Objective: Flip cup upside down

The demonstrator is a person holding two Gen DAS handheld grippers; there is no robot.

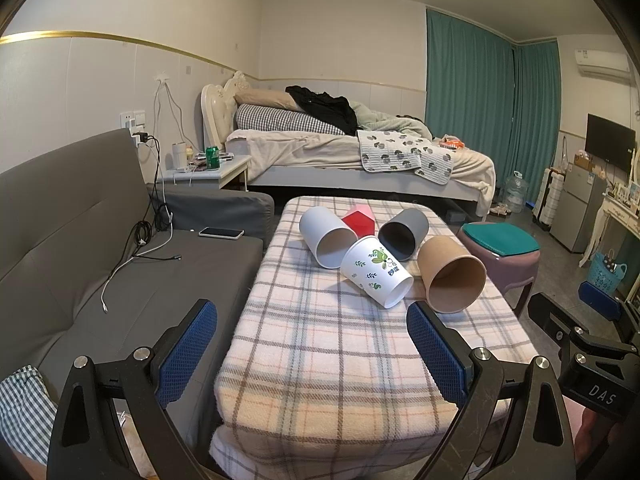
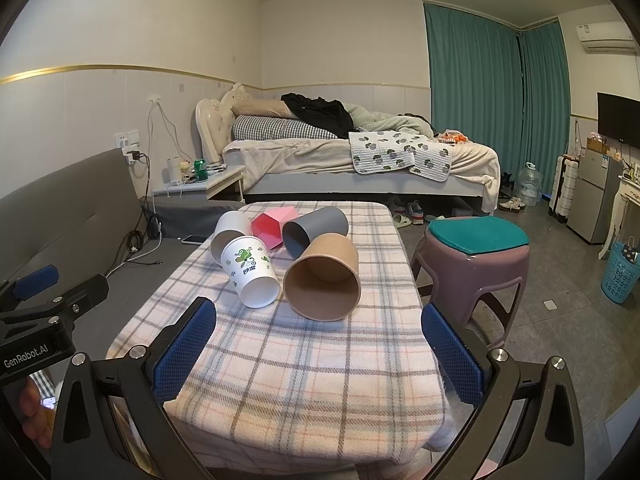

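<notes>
Several cups lie on their sides on a plaid-covered table [image 1: 320, 360] [image 2: 304, 360]: a brown paper cup [image 1: 452, 276] [image 2: 324, 276], a white leaf-print cup [image 1: 376, 270] [image 2: 250, 270], a plain white cup [image 1: 326, 236] [image 2: 230, 226], a grey cup [image 1: 404, 232] [image 2: 314, 226] and a red-pink faceted cup [image 1: 358, 220] [image 2: 272, 224]. My left gripper [image 1: 312, 328] is open and empty, near the table's front edge. My right gripper [image 2: 318, 332] is open and empty, just short of the brown cup.
A grey sofa [image 1: 80, 260] with a phone [image 1: 221, 233] and cables is left of the table. A purple stool with a teal cushion [image 2: 476, 256] stands to the right. A bed [image 1: 360, 156] lies behind. A blue basket [image 2: 620, 276] is far right.
</notes>
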